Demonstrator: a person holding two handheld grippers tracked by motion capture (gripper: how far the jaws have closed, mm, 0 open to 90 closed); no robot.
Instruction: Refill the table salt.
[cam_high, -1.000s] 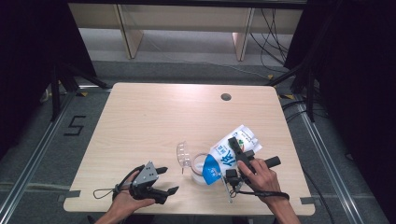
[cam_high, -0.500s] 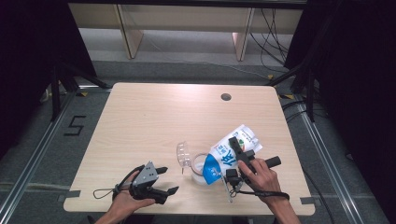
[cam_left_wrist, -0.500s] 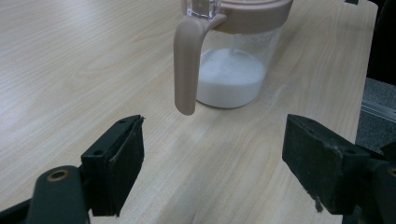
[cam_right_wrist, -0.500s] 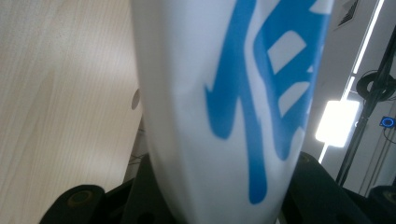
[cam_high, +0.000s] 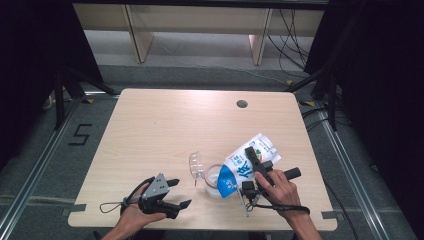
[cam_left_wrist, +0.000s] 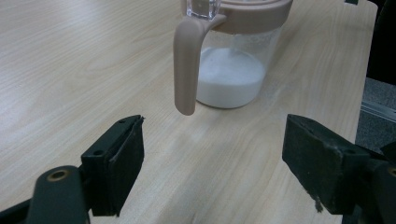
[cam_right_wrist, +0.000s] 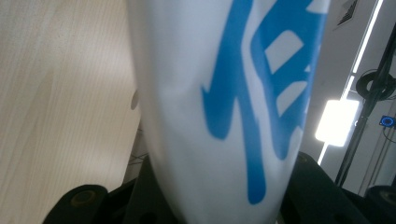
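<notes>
High view: right gripper (cam_high: 251, 167), fingers pinching white-and-blue pouch (cam_high: 245, 162) tilted mouth-down over clear jug (cam_high: 215, 180) near bench's (cam_high: 165, 130) front edge, evidently for pouring powder; left gripper (cam_high: 181, 194), fingers spread, rests idle front-left.

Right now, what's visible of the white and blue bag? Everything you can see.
The bag is a soft white pouch with large blue characters and a blue lower end, a small coloured mark near its far end. It lies tilted, blue end down over the mouth of the clear jug, far end raised to the right. The right gripper is clamped around its middle, jaws on either side. The jug holds white powder at its bottom.
</notes>
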